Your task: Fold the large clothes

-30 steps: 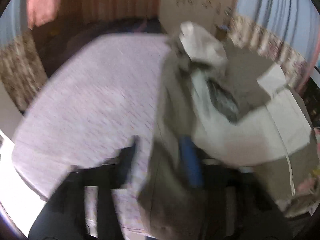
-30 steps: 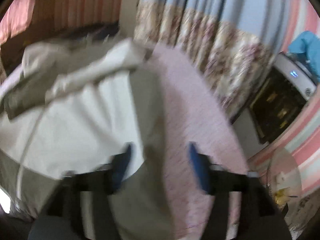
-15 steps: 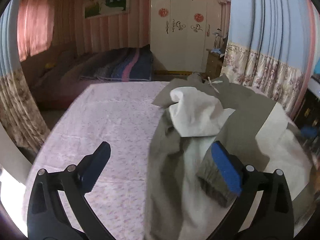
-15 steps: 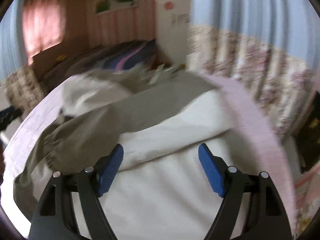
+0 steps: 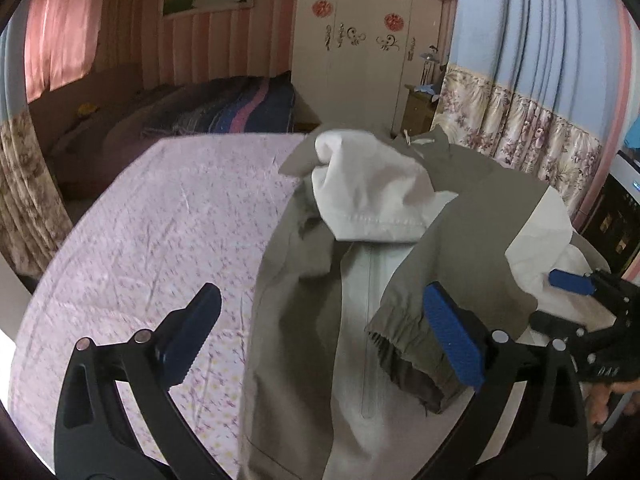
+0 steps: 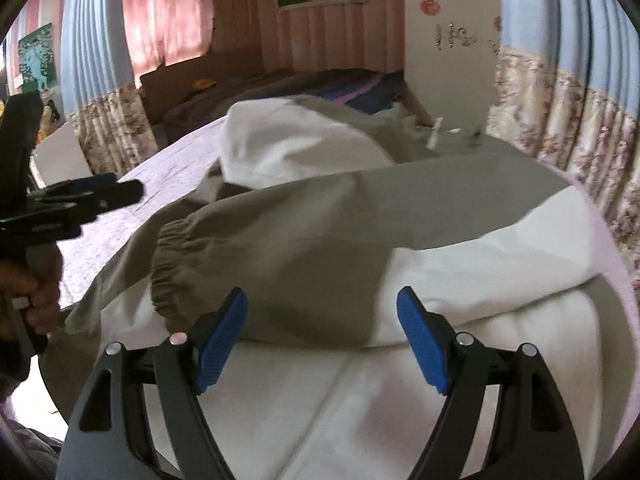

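Note:
An olive jacket (image 5: 288,300) with white lining lies spread on a bed with a pink flowered sheet (image 5: 160,220). Its white hood (image 5: 372,192) is bunched at the far end. One sleeve is folded across the body, and its gathered cuff (image 5: 408,352) rests beside the right finger of my left gripper (image 5: 326,332). That gripper stands wide open with nothing gripped. My right gripper (image 6: 324,336) hovers open over the sleeve (image 6: 320,232) and the white lining (image 6: 360,400), holding nothing. Each gripper shows in the other's view: the right gripper (image 5: 572,284) and the left gripper (image 6: 80,196), the latter held by a hand (image 6: 36,292).
A second bed with a dark striped blanket (image 5: 224,108) stands behind. A white wardrobe (image 5: 360,40) is at the back, floral curtains (image 5: 520,132) hang on the right, and a dark cabinet (image 5: 616,220) is at the far right. The sheet's edge (image 6: 612,280) runs close beside the jacket.
My left gripper has opened and let the sleeve go; the sleeve now lies across the jacket. The right gripper has swung left and down over the jacket.

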`<state>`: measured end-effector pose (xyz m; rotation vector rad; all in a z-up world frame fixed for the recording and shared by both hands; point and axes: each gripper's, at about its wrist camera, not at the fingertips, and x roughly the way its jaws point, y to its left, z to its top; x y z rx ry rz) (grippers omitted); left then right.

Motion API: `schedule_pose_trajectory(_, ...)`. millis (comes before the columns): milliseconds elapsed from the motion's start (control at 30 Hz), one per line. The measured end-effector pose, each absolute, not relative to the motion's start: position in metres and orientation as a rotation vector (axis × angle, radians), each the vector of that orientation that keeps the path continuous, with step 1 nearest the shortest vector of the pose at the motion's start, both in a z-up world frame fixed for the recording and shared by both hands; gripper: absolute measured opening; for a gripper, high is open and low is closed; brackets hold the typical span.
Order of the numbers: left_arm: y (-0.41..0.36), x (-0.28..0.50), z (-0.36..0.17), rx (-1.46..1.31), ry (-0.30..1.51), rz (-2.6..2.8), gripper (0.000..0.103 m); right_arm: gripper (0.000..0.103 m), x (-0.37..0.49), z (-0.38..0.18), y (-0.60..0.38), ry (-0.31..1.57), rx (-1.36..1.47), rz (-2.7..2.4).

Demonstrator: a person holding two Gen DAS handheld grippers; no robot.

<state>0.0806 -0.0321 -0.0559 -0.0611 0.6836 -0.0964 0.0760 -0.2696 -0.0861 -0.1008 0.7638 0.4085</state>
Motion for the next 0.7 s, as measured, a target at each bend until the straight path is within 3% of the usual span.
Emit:
schedule_pose_trajectory(100, -0.030, 0.083, -0.066, -0.072, 0.708, -0.092, 0.100, 0.074, 0.089, -0.106, -0.261, 0.802, -0.123, 0.384)
schedule_pose_trajectory(133, -0.030, 0.084, -0.068, -0.072, 0.712, -0.094, 0.100, 0.044, 0.091, -0.110, -0.260, 0.815, -0.124, 0.396)
schedule_pose_trajectory(167, -0.030, 0.084, -0.069, -0.069, 0.710, -0.095, 0.100, 0.005, 0.094, -0.114, -0.258, 0.826, -0.122, 0.418)
schedule_pose_trajectory(267, -0.027, 0.083, -0.071, -0.066, 0.701, -0.086, 0.100, 0.000, 0.092, -0.114, -0.260, 0.815, -0.095, 0.400)
schedule_pose_trajectory(467, -0.028, 0.077, -0.060, -0.051, 0.683, -0.092, 0.100, 0.000, 0.080, -0.066, -0.301, 0.657, -0.098, 0.253)
schedule_pose_trajectory(700, -0.022, 0.074, -0.038, -0.052, 0.637, -0.067, 0.100, 0.000, 0.060, -0.017, -0.437, 0.557, -0.140, -0.210)
